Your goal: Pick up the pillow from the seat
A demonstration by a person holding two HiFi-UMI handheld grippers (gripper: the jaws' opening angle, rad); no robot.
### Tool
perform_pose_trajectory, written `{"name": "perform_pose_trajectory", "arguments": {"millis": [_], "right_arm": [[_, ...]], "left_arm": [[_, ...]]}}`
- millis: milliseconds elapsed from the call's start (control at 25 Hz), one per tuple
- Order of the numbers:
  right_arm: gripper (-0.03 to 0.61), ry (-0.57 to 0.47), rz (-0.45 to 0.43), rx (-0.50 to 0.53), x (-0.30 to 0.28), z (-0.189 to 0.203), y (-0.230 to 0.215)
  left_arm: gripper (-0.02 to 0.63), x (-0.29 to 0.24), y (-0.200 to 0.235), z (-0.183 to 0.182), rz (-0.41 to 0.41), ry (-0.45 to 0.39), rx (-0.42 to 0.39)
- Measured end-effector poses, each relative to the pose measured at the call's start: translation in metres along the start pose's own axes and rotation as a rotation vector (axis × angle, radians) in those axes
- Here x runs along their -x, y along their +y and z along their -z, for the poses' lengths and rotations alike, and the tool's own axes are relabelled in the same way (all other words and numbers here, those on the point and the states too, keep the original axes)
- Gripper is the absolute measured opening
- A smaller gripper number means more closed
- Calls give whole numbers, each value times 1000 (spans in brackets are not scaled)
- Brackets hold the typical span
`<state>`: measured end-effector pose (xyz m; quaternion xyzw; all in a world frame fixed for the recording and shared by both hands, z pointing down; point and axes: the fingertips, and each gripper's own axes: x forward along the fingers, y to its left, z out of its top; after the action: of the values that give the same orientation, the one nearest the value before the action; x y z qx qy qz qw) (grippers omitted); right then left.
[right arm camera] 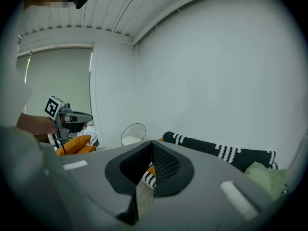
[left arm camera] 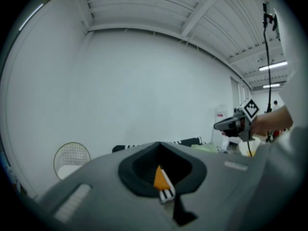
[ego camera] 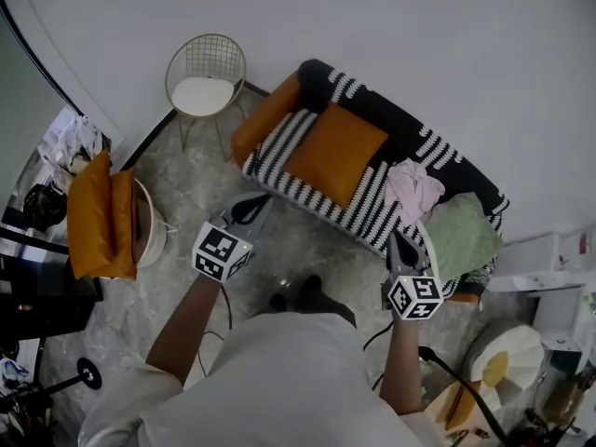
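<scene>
Orange square pillow (ego camera: 335, 152) lies on the seat of the black-and-white striped sofa (ego camera: 372, 214), toward the sofa's left end. Its far side rests against the black back. Nothing holds it yet.

A person stands on the floor in front of the sofa with a claw in each hand. The pillow is ahead of both claws, in the space between them. The left claw (ego camera: 255, 203) is near the pillow's left corner, just off the front edge of the seat. The right claw (ego camera: 400, 243) is further along the sofa, close to the pink crumpled cloth (ego camera: 414, 189) and the green cloth (ego camera: 463, 236). I think the left claw is a bit nearer to the pillow.

Both claws are pressed together, and there is nothing in them.

In the left gripper view, a bit of orange and some stripes show right past the tips, so that claw seems to aim at the pillow. In the right gripper view, mostly stripes show there, with only a small bit of orange.

From above, the pillow sits like a diamond, with one corner toward the front of the seat. The sofa runs sideways in front of the person. I think a claw must open first, then go forward and a little inward to reach an edge of the pillow.
</scene>
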<state>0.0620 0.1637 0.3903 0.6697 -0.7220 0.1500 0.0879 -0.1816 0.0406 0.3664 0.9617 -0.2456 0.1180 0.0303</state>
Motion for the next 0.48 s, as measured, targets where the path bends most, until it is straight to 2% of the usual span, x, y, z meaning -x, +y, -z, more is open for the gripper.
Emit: {"name": "perform_pose_trajectory", "arguments": {"millis": [480], "right_arm": [[5,9,-47,-7,-57,-8,-26]], "left_arm": [[-2,-46,20,4,14,23,9]]}}
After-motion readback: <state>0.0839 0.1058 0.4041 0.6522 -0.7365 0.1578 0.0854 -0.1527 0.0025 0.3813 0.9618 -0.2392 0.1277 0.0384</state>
